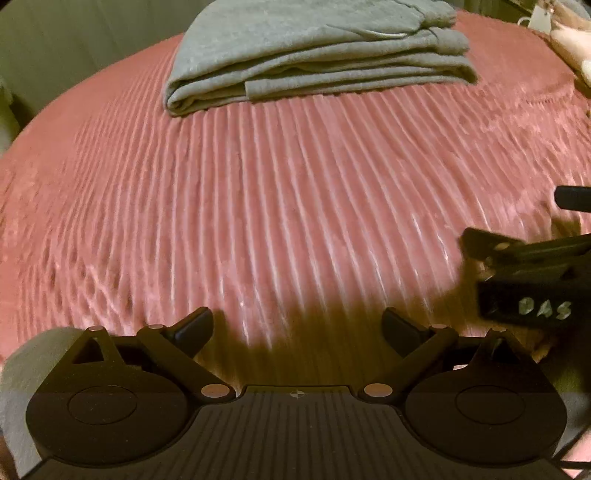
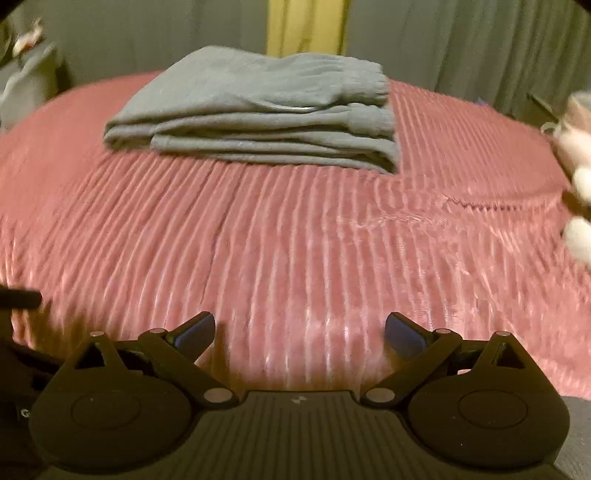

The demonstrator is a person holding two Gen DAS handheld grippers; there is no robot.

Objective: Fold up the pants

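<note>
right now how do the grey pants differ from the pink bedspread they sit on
The grey pants are folded into a thick stacked bundle; the pink bedspread lies spread out in one layer. The pants' fabric looks smooth and matte; the bedspread is ribbed and shiny. Both are soft textiles, and neither gripper touches them.

pink ribbed plush bedspread [image 2: 295, 236] spread wide — fine parallel ridges, a stitched seam curving across the right side. behind it, grey pleated curtains [image 2: 461, 44] flanking a yellow vertical strip [image 2: 306, 26]. at right edge, blurred white fluffy shape [image 2: 580, 177] — unidentifiable.
</note>
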